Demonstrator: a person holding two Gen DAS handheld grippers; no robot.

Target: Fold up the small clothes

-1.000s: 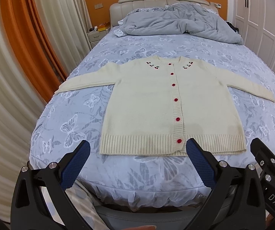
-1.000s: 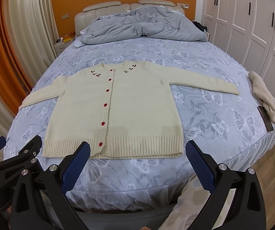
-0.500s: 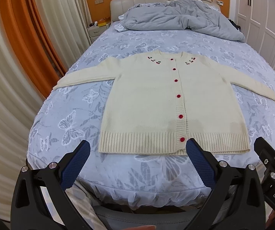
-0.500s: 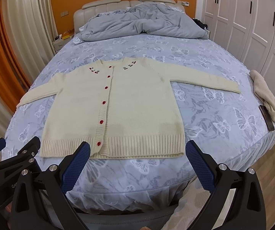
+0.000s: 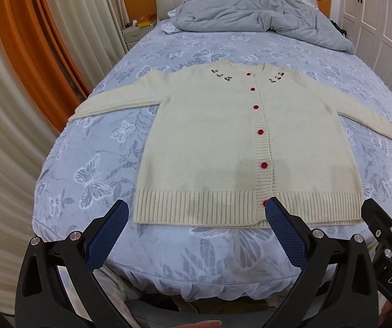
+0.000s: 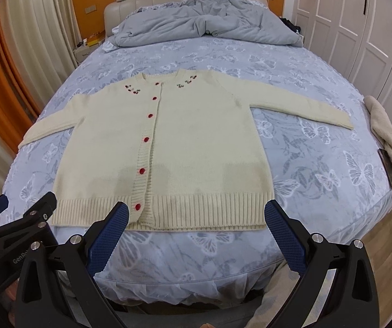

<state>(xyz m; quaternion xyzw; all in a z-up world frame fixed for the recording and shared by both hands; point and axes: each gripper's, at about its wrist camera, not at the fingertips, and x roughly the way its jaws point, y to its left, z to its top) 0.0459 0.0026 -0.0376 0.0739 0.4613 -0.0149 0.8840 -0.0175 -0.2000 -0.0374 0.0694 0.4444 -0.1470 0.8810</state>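
Both the left gripper (image 5: 196, 218) and right gripper (image 6: 196, 218) hover spread wide and empty, the cream cardigan (image 5: 239, 147) lying flat just ahead of their fingertips.

The left black claw with blue ribbed pads (image 5: 196, 229) is held level with its jaws spread wide. The right black claw (image 6: 196, 229) is held alongside it, likewise spread and empty.
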